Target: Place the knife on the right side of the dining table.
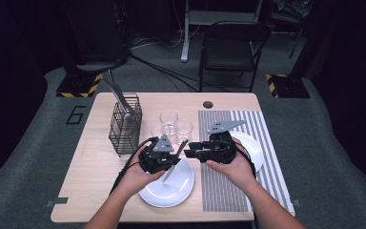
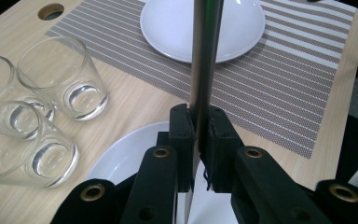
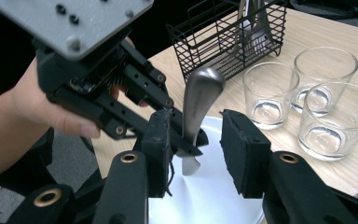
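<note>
The left tongs (image 1: pixel 175 153) are closed on a table knife (image 3: pixel 196 109), pads pinching the flat of it near the join of handle and blade. From the right gripper view the knife stands nearly upright, handle end up and curving slightly, blade end pointing down toward the white plate (image 3: pixel 214 196) beneath it. In the high view the knife (image 1: pixel 177 155) hangs over the near plate's (image 1: pixel 169 191) far rim, between the two hands.

The right tongs (image 3: pixel 196 151) stand apart, one pad on each side of the knife, neither pad pressing on it. Their gap runs across the knife's long axis, so the handle lies straight ahead between the pads.

Judgement: the right tongs are the nearer free pair and are lined up for a hand-over grip on the handle. The three glasses (image 3: pixel 303 93) and the wire cutlery basket (image 3: pixel 233 37) stand well clear behind.
</note>
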Demonstrator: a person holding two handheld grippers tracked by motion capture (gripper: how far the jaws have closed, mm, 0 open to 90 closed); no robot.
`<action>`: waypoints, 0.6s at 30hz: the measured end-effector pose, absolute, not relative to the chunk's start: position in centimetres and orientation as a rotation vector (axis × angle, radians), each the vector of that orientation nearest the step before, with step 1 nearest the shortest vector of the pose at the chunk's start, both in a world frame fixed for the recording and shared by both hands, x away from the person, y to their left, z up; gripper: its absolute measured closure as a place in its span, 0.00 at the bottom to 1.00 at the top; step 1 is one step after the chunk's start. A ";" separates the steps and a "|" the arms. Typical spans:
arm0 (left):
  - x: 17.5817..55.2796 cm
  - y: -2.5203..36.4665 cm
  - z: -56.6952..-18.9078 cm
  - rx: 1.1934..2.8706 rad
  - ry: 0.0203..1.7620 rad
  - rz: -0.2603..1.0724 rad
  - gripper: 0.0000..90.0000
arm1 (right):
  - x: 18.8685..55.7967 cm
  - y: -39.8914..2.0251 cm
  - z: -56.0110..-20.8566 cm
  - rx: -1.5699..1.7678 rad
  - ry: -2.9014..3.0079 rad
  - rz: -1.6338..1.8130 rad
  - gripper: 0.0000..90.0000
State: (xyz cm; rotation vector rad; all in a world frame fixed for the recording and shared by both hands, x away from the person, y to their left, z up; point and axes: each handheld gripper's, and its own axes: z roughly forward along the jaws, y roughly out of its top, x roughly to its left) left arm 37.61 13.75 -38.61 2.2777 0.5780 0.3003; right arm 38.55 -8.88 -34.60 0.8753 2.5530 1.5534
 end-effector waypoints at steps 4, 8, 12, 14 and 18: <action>37.6 13.6 -38.7 2.284 0.575 0.300 0.92 | 38.7 -8.7 -34.6 0.904 2.549 1.558 0.70; 37.6 13.4 -38.9 2.286 0.581 0.314 0.92 | 38.9 -8.5 -34.6 0.951 2.539 1.578 0.71; 37.4 13.3 -38.9 2.283 0.589 0.325 0.92 | 39.0 -8.2 -34.4 0.987 2.532 1.567 0.72; 37.4 13.2 -38.9 2.291 0.590 0.331 0.92 | 39.0 -8.1 -34.4 1.011 2.524 1.565 0.73; 37.3 13.0 -39.1 2.302 0.584 0.342 0.92 | 39.2 -7.9 -34.4 1.042 2.516 1.568 0.75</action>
